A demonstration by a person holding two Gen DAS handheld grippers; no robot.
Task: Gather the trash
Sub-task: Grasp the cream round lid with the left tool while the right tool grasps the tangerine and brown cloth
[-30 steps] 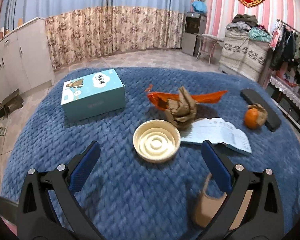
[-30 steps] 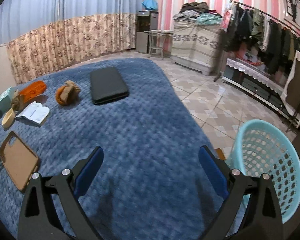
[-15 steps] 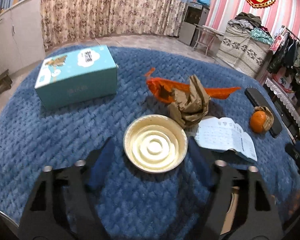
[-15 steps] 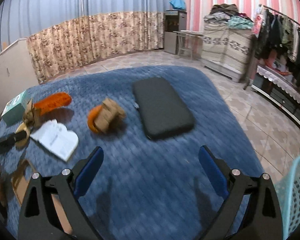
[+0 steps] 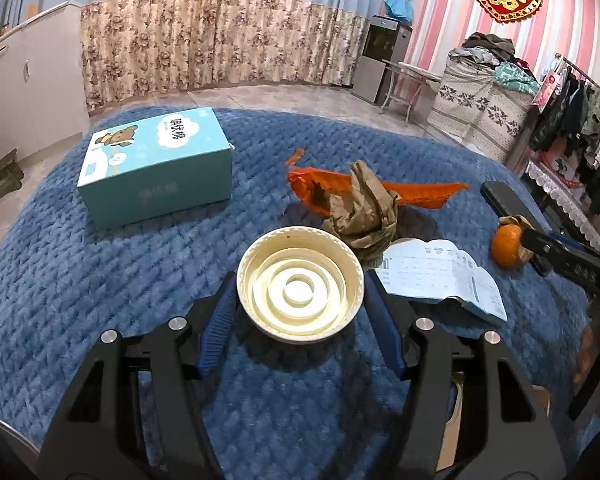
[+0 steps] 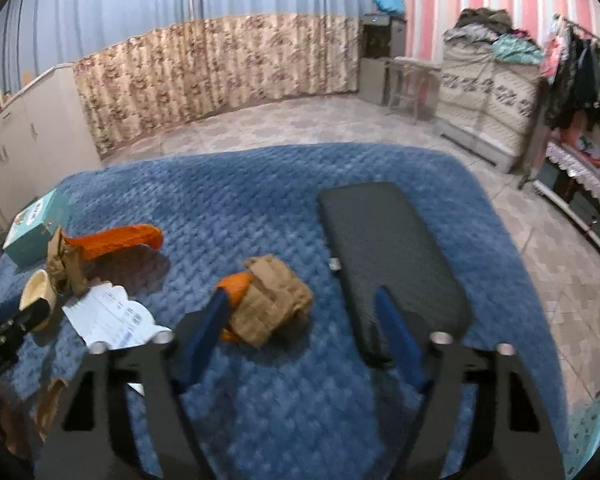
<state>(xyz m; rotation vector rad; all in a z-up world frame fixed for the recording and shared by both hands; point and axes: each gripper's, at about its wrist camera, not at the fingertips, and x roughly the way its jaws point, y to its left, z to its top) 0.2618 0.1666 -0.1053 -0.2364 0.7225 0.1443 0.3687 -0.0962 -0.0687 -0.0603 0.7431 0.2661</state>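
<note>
A cream round lid (image 5: 300, 292) lies on the blue blanket (image 5: 100, 300). My left gripper (image 5: 300, 304) has it between its blue pads; the jaws are closing and both pads touch its rim. An orange wrapped in crumpled brown paper (image 6: 268, 304) lies beside a black case (image 6: 388, 256). My right gripper (image 6: 300, 300) stands over this bundle, jaws closing. Its left pad is at the orange, its right pad still apart from the paper. Behind the lid are a brown paper wad (image 5: 364, 212) and an orange wrapper (image 5: 420, 192).
A teal carton (image 5: 156, 172) stands at the back left and an open booklet (image 5: 440, 276) lies right of the lid. A tan phone case (image 6: 48, 408) lies at the near edge. A teal basket (image 6: 596, 420) stands on the tiled floor at the right.
My left gripper came down to the lid and its jaws narrowed onto it. My right gripper swung left from the basket side to the wrapped orange and its jaws narrowed.
</note>
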